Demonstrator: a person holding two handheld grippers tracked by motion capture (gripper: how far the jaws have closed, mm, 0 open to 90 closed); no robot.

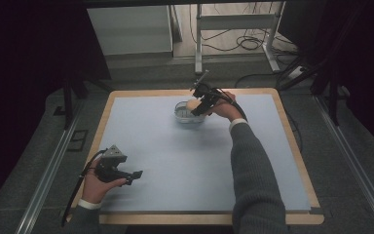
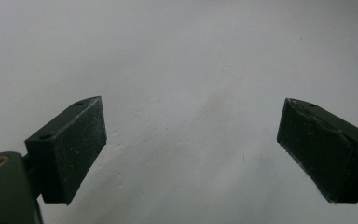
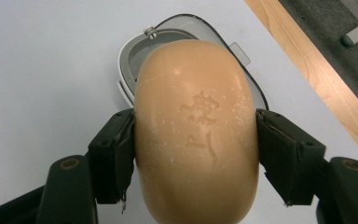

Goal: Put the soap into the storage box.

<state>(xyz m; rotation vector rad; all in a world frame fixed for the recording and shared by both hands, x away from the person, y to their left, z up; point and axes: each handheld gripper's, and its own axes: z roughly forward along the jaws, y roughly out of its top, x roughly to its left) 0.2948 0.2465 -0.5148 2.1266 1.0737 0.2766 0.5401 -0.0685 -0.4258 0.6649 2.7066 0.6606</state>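
Note:
A tan oval bar of soap (image 3: pixel 196 130) with stamped characters is clamped between the jaws of my right gripper (image 3: pixel 195 154), which is shut on it. Just beyond and below it lies a white and grey soap dish (image 3: pixel 135 56). From above, the right gripper (image 1: pixel 200 103) holds the soap (image 1: pixel 192 104) over the dish (image 1: pixel 181 116) near the far middle of the mat. My left gripper (image 1: pixel 132 176) rests at the near left of the mat, and in its own view the left gripper (image 2: pixel 191 140) is open with bare mat between its pads.
A pale blue mat (image 1: pixel 175 161) covers a wooden table (image 1: pixel 297 146). In the right gripper view the table's wooden edge (image 3: pixel 317 79) runs close beside the dish. Beyond the table stand a metal frame (image 1: pixel 233 29) and cables on the floor.

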